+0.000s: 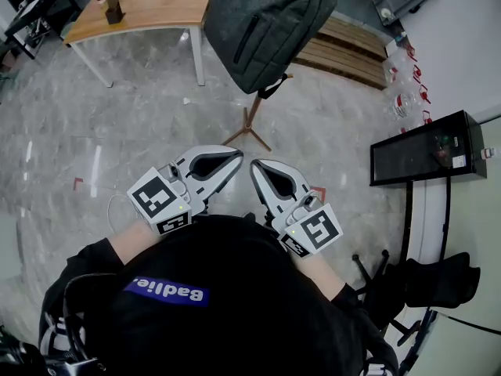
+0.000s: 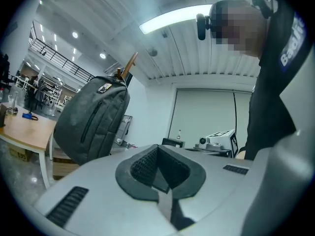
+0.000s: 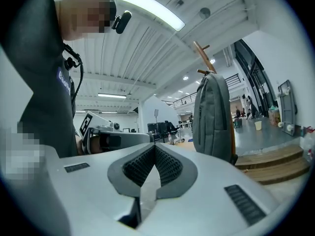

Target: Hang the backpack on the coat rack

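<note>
the grey woven-fabric backpack (image 1: 270,26) hangs on the wooden coat rack (image 1: 249,125), high off the marble-patterned floor (image 1: 117,131). its top is cut off by the head view's edge, and only the rack's splayed legs show beneath it. in the left gripper view a slanted wooden peg pokes out above the bag's top. its front zip pocket is shut, so the contents are hidden.

the left gripper (image 1: 232,159) and right gripper (image 1: 259,168) sit close to the person's dark top, well apart from the backpack. each one's smooth pale shells are pressed together, the ribbed black pads meeting in a v with nothing between them. a light wooden table (image 1: 149,6) stands at the left, slatted wooden steps (image 1: 348,53) at the right.
</note>
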### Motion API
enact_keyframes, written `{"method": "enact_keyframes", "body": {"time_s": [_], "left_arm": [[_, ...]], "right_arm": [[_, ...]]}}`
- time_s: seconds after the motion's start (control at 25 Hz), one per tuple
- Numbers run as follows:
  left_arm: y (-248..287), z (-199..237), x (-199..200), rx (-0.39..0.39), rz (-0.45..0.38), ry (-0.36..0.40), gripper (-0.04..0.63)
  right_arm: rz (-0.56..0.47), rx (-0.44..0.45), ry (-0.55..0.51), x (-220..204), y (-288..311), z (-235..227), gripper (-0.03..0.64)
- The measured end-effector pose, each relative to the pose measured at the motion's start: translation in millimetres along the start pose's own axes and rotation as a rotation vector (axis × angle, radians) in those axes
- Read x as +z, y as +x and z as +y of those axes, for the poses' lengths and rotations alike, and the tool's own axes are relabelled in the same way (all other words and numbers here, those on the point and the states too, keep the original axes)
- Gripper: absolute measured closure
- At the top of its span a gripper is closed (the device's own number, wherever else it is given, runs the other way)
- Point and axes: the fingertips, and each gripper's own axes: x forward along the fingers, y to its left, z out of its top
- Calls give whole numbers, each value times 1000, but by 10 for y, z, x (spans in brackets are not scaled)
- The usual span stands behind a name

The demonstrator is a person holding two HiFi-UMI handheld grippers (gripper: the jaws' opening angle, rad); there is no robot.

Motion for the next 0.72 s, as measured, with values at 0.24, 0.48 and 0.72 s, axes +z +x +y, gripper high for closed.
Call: {"method": "enact_keyframes", "body": {"time_s": [0.24, 0.48, 0.72], "left_arm": [[-45, 18, -25, -3, 4, -7, 597], [-71, 4, -23, -7, 5, -4, 597], [-100, 1, -31, -7, 7, -4, 597]], "right_arm": [[15, 16, -6, -6, 59, 72, 612], [29, 32, -17, -9, 95, 105, 612], [39, 48, -36, -15, 122, 171, 612]]}}
